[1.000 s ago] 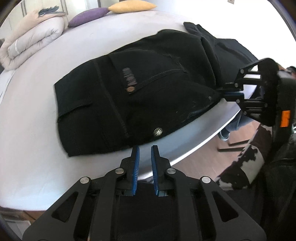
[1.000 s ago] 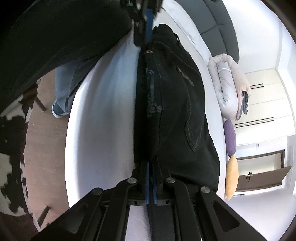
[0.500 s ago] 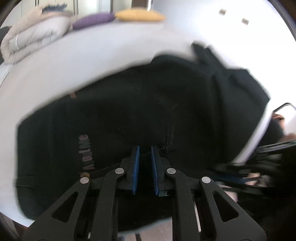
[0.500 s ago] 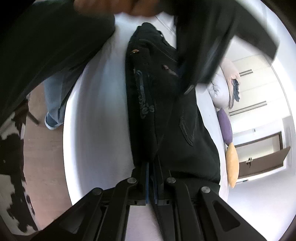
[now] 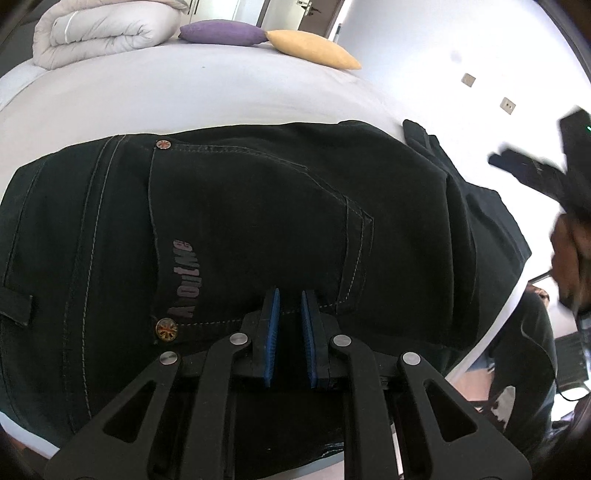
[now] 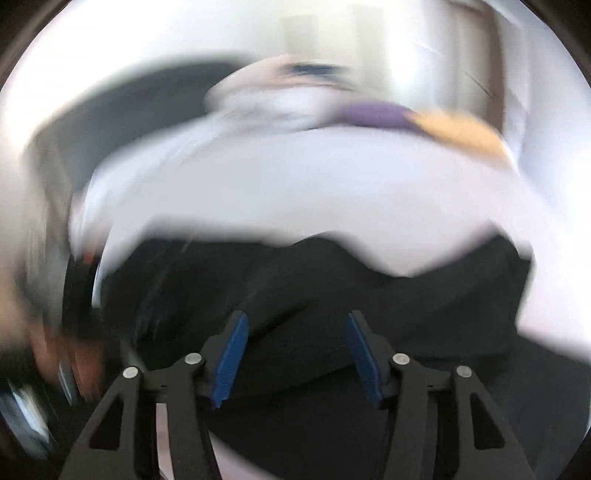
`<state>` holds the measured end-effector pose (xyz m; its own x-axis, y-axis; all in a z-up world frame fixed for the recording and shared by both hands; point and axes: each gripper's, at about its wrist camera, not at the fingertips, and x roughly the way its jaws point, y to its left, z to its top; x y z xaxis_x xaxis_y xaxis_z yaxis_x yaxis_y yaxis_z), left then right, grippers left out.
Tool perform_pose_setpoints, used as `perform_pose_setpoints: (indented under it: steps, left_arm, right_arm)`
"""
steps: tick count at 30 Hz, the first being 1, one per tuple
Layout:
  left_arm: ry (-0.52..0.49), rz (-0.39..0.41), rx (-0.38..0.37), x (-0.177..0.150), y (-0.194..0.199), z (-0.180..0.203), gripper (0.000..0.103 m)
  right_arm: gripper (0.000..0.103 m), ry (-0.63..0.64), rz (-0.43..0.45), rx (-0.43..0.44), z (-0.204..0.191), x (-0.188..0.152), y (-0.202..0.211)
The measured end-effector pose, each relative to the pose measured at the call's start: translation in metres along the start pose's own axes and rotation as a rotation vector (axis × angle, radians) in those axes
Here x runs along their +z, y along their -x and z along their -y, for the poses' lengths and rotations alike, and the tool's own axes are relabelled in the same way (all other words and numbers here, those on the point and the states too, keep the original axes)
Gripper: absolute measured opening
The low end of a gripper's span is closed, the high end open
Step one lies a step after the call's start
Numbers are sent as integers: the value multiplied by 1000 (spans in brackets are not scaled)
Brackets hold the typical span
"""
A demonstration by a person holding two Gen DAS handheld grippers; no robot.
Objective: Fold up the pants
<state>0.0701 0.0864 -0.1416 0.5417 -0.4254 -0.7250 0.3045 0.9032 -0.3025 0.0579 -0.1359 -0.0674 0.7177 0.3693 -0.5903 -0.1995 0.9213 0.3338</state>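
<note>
Pants (image 5: 240,221) folded on bed (image 5: 184,96)

The pants (image 5: 258,221) are black denim, matt and a little coarse, with pale stitched seams, dull metal rivets (image 5: 163,144) and a faded printed word on the pocket. The bed (image 5: 184,99) is covered in smooth pale cloth. The duvet (image 5: 99,27) looks soft and puffy, and both cushions (image 5: 221,32) look like plain woven fabric. The left gripper (image 5: 288,325) is matt black plastic with ribbed blue pads (image 5: 272,332) and shiny steel pins.
</note>
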Motion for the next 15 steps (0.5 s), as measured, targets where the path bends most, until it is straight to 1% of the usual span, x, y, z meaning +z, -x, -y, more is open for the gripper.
perform_pose_setpoints:
  steps: [1,2,3,4,5,6,8,9,11,13,15]
  left_arm:
    - [0,0,2,-1,-1,2,12]
    - [-1,1,2,-1,-1,1,12]
    - [1,1,1,-2,-3,3,12]
    - [4,1,-2,-2,-3,3,12]
    - [9,1,-7,-3,-3,2,12]
    - [12,0,-9,-4,-2,0,12]
    - [17,0,-15,-5,0,-2,12]
    - [19,-1,-16,-5,0,-3,12]
    - [22,-2,-19,-4,-1,-3,12]
    - [24,-2,-22,-4,0,-5,12]
    - [28,-2,-25,-4,1,-6,12]
  right_arm:
    - [58,-89,16,2,21,9,-1]
    - [58,-252,40,4,58,22,-3]
    - [58,-366,46,-8,84,27,-7]
    - [58,-436,43,-18,101,31,-12]
    - [57,-540,36,-14,125,33,-20]
    - [55,-592,28,-5,139,35,-27]
    - [51,-633,10,-20,152,36,-38]
    - [51,-655,-2,-33,158,36,-44]
    - [49,-708,-37,-32,167,34,-60]
    - [49,-721,-64,-44,167,33,-72]
    - [49,-740,-68,-42,168,32,-81]
